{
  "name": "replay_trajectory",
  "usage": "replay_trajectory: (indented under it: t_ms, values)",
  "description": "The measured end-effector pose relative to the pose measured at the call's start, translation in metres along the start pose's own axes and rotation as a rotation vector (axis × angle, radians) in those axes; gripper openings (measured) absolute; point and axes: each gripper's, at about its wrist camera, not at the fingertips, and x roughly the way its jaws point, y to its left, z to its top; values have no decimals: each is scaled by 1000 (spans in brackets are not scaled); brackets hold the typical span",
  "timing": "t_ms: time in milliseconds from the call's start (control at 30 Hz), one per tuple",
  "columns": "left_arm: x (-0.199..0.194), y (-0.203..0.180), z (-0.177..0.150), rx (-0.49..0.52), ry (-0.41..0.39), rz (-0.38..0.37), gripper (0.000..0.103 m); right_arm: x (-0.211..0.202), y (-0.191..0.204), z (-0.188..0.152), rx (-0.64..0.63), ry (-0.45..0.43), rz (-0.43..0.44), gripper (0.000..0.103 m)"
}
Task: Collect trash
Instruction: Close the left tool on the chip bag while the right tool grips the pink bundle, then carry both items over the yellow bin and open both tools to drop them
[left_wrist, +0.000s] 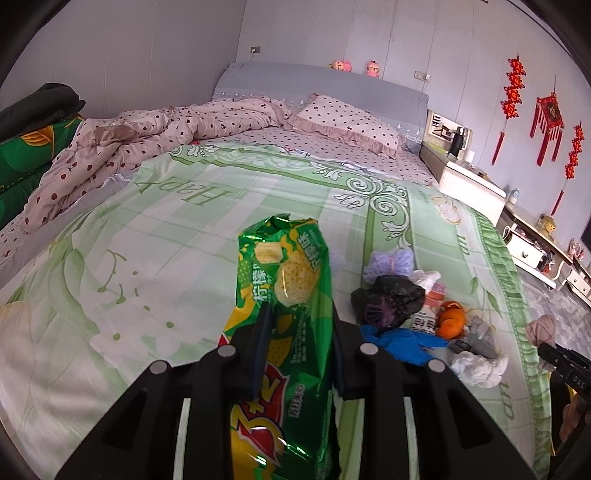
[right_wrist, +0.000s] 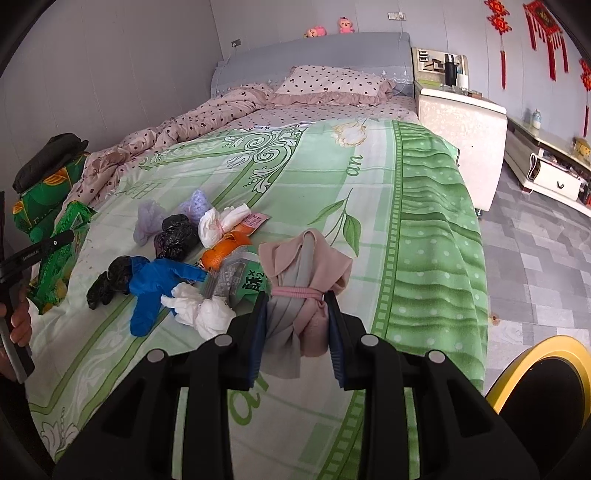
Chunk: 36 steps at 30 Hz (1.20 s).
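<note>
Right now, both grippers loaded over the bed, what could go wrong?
1. The left gripper pinches the cracker bag mid-length; its long ends may flop and slip out.
2. The right gripper holds the cloth bundle by soft folds that could pull loose.
3. The bin shows only at the frame edge, so a drop could miss.

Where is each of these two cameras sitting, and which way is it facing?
Left wrist: on the left gripper, looking along its fingers up the bed toward the headboard; it is shut on a green snack wrapper; the right gripper shows at the right edge.
Right wrist: on the right gripper, facing the same way, shut on a pink-and-grey cloth bundle; the person's left hand shows at the left edge; a yellow-rimmed bin at lower right.
Shared: the bed, blue glove, orange peel.
</note>
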Motion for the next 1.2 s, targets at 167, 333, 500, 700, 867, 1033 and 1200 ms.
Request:
replay_trajectory:
  t_ms: [167, 333, 500, 700, 867, 1033, 1200]
  values:
    - [-17, -35, -8, 46, 2, -38, 26, -22, -6, -6, 34, 12, 26, 29]
    - [-24, -77, -16, 113, 13, -69, 26, -54, -16, -10, 27, -12, 10, 29]
    - [-30, -118, -19, 150, 16, -126, 26, -88, -32, -16, 34, -38, -13, 29]
    - [-36, -169, -25, 192, 25, -195, 26, -126, -59, -23, 56, -77, -45, 29]
    - [-41, -213, -28, 237, 30, -238, 26, -155, -84, -28, 79, -106, -80, 29]
    - [-46, -256, -30, 281, 33, -286, 26, -179, -113, -35, 104, -127, -119, 29]
    - [-46, -301, -36, 322, 50, -333, 26, -197, -141, -44, 146, -137, -151, 29]
